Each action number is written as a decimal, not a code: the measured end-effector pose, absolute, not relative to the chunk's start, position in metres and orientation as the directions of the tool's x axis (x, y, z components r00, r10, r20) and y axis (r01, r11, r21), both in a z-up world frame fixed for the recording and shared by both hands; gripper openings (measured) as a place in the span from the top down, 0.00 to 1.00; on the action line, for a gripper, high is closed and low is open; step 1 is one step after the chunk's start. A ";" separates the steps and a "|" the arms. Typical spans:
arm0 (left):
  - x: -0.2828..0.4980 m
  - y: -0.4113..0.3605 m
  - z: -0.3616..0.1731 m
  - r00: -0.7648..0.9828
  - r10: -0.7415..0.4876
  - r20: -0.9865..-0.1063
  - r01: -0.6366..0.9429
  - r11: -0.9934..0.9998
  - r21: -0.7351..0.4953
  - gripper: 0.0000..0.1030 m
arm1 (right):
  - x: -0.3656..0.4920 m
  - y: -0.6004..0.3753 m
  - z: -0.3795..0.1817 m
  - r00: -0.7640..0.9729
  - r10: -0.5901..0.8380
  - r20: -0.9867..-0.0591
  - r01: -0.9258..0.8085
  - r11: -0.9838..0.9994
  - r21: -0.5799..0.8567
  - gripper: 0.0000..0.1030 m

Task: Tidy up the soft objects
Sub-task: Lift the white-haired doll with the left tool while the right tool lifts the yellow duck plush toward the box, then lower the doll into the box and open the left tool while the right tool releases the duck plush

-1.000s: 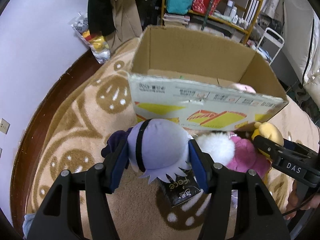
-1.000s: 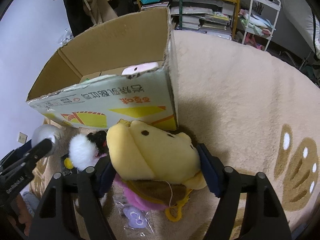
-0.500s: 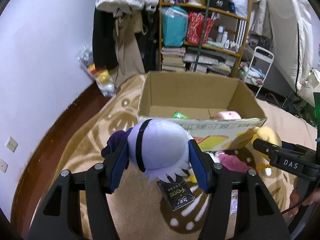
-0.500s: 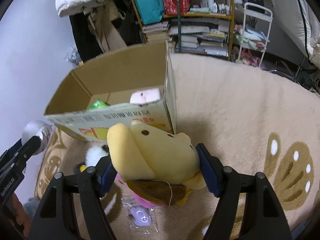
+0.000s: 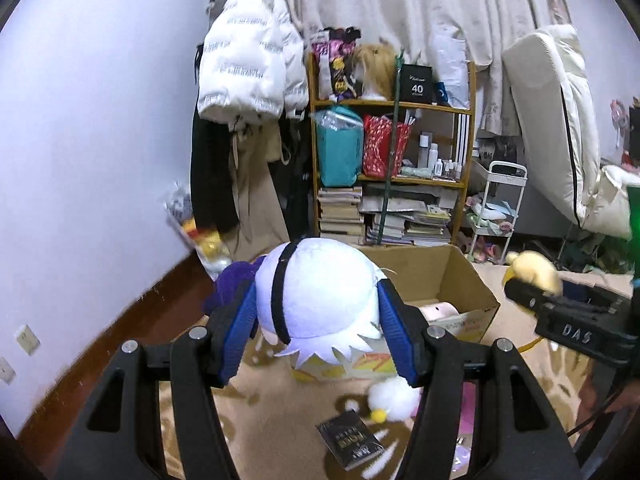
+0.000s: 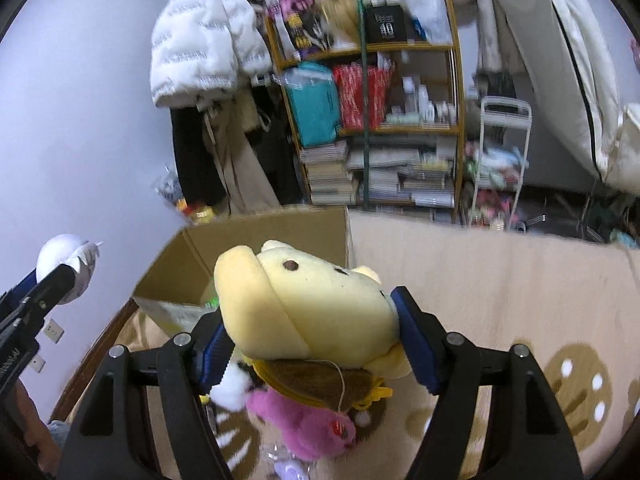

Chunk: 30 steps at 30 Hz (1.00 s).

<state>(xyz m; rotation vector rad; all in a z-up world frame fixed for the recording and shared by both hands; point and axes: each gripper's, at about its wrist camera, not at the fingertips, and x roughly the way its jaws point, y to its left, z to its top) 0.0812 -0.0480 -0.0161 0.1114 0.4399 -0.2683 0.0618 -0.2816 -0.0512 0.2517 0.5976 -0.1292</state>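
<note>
Cluttered shelves stand behind the cardboard box (image 5: 460,280). My left hand-held gripper (image 5: 316,322) squeezes a white plush (image 5: 320,288) before the box; my right hand-held gripper (image 6: 308,346) clamps a yellow plush (image 6: 304,308) beside it. Both seem light and squashy, best held across the head.

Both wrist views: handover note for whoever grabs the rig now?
Left gripper: shut on the white round plush with a black band, held up in front of the open cardboard box.
Right gripper: shut on the yellow bear plush, also lifted.
Done: a pink soft item already lies in the box.
Left: drop both plushes in; then the magenta plush and white fluffy pompom toy on the beige rug.
</note>
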 end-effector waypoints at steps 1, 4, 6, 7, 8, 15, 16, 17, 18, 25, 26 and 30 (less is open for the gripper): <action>0.081 -0.048 -0.015 0.873 -0.232 -0.428 0.280 0.959 0.051 0.42 | 0.061 -0.280 -0.047 0.829 -0.046 -0.557 0.184 0.963 0.195 0.25; 0.081 -0.049 -0.012 0.887 -0.234 -0.399 0.281 0.958 0.064 0.42 | 0.062 -0.275 -0.033 0.859 -0.054 -0.509 0.165 0.971 0.176 0.25; 0.082 -0.051 -0.008 0.896 -0.226 -0.382 0.278 0.957 0.087 0.42 | 0.063 -0.276 -0.026 0.873 -0.080 -0.480 0.178 0.970 0.164 0.25; 0.081 -0.054 -0.006 0.902 -0.223 -0.369 0.276 0.956 0.096 0.42 | 0.065 -0.276 -0.023 0.881 -0.098 -0.464 0.193 0.968 0.162 0.25; 0.081 -0.055 -0.005 0.907 -0.222 -0.357 0.274 0.956 0.104 0.42 | 0.066 -0.277 -0.020 0.888 -0.106 -0.447 0.200 0.965 0.168 0.25; 0.108 -0.069 0.005 0.901 -0.251 -0.354 0.307 0.945 0.112 0.42 | 0.091 -0.285 -0.010 0.913 -0.118 -0.391 0.196 0.967 0.165 0.25; 0.115 -0.072 0.005 0.895 -0.258 -0.363 0.315 0.943 0.107 0.42 | 0.094 -0.285 -0.009 0.914 -0.120 -0.388 0.193 0.969 0.156 0.25; 0.120 -0.073 0.006 0.891 -0.264 -0.369 0.322 0.941 0.106 0.42 | 0.097 -0.286 -0.009 0.916 -0.117 -0.385 0.188 0.970 0.152 0.25; 0.125 -0.076 0.006 0.888 -0.269 -0.372 0.328 0.939 0.105 0.42 | 0.099 -0.287 -0.008 0.918 -0.111 -0.382 0.180 0.972 0.150 0.25; 0.151 -0.083 -0.005 0.856 -0.290 -0.428 0.358 0.930 0.086 0.42 | 0.122 -0.293 0.000 0.929 -0.039 -0.367 0.119 0.973 0.197 0.25; 0.154 -0.084 -0.008 0.851 -0.289 -0.438 0.359 0.930 0.082 0.42 | 0.126 -0.292 0.001 0.932 -0.030 -0.362 0.112 0.972 0.206 0.25; 0.166 -0.086 -0.023 0.834 -0.272 -0.479 0.353 0.932 0.085 0.42 | 0.139 -0.286 0.000 0.931 0.003 -0.365 0.086 0.970 0.228 0.25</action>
